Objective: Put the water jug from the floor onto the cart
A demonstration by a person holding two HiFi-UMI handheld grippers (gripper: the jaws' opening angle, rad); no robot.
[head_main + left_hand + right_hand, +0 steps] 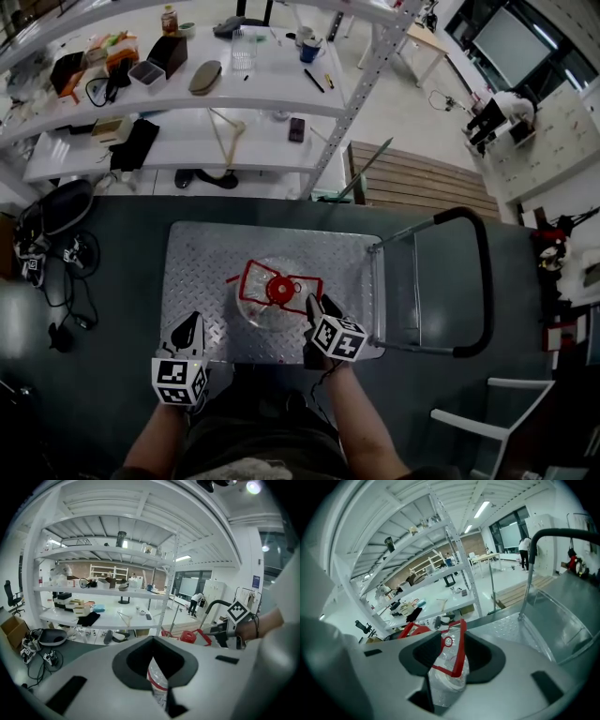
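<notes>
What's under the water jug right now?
The cart's diamond-plate deck; the water jug stands on it. The patch beneath its base is covered by the jug itself, so nothing there can be checked.

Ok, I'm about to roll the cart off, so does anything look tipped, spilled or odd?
Nothing stands out. The jug stands upright on the cart deck, with no water showing around it. The right tongs are open, with the jug's red handle between them.
</notes>
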